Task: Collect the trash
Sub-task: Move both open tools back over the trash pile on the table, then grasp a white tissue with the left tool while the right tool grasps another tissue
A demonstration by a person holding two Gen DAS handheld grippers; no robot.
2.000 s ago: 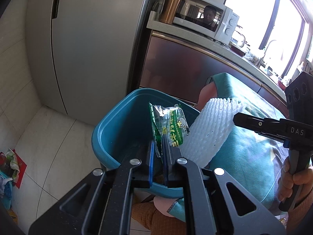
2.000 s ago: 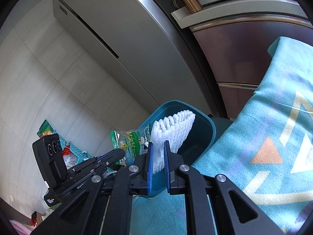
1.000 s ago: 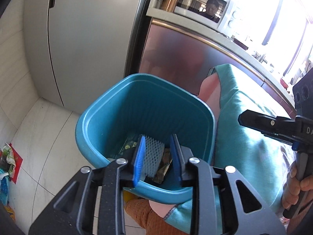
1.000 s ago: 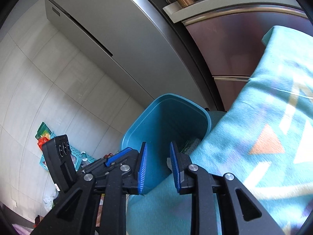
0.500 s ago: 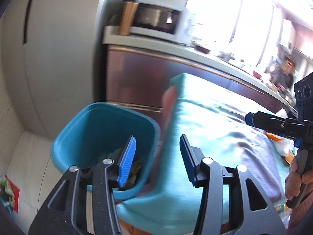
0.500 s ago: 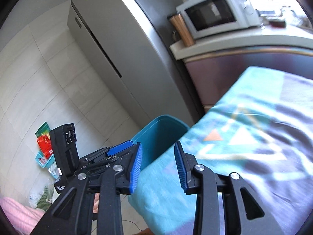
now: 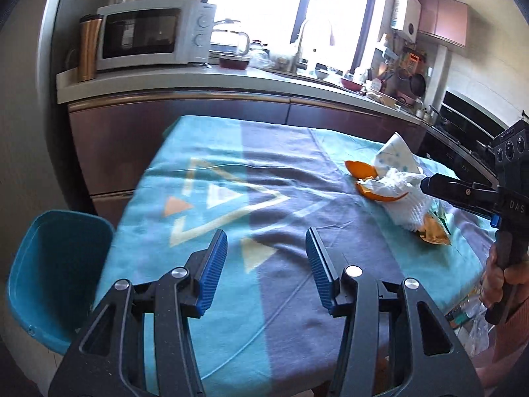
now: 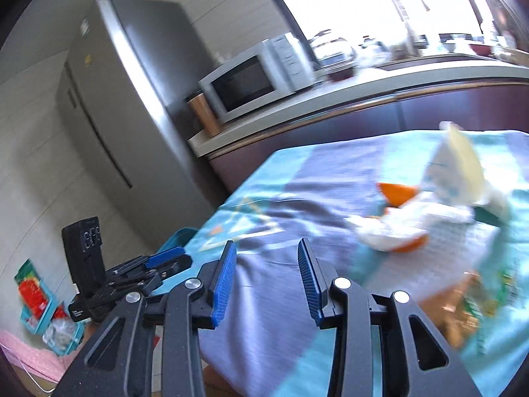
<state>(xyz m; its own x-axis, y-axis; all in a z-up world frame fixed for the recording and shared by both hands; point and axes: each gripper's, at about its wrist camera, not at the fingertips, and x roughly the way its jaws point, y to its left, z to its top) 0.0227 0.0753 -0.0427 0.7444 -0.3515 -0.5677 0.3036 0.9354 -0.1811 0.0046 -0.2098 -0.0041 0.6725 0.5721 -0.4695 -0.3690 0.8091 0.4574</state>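
My left gripper is open and empty above the near side of the table with its teal and purple cloth. My right gripper is open and empty over the cloth; it also shows at the right of the left wrist view. A trash pile lies on the table's right: orange peel, crumpled white paper, white foam net and a snack wrapper. The pile is blurred in the right wrist view. The teal bin stands on the floor left of the table.
A counter with a microwave and a copper tumbler runs behind the table. A steel fridge stands to the left. Bags and a small basket lie on the floor.
Both grippers let go of their trash into the bin, the green wrapper and the foam net, opened wide and swung right from the bin to the table and the trash pile.
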